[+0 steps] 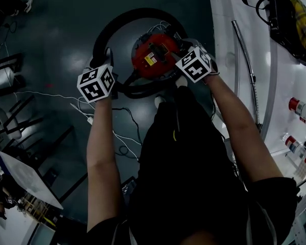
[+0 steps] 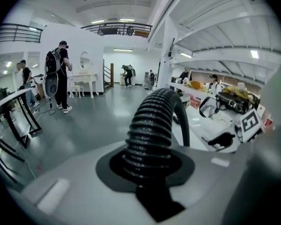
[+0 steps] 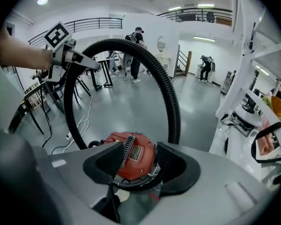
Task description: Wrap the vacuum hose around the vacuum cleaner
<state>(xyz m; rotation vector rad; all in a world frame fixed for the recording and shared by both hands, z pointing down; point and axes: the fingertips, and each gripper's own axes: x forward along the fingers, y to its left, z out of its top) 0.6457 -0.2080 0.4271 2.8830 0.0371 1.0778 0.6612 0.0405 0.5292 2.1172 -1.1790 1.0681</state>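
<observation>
My left gripper (image 1: pixel 107 55) is clamped on the hose (image 2: pixel 152 125), its ribs filling the jaws. My right gripper (image 1: pixel 187 44) hangs with jaws wide and empty above the vacuum (image 1: pixel 154 55), upper centre of the head view. One hose, one vacuum. The hose arcs round its upper left. I judge it light, springy and bendy, and the ribs should grip well, so I'd take it mid-length.
</observation>
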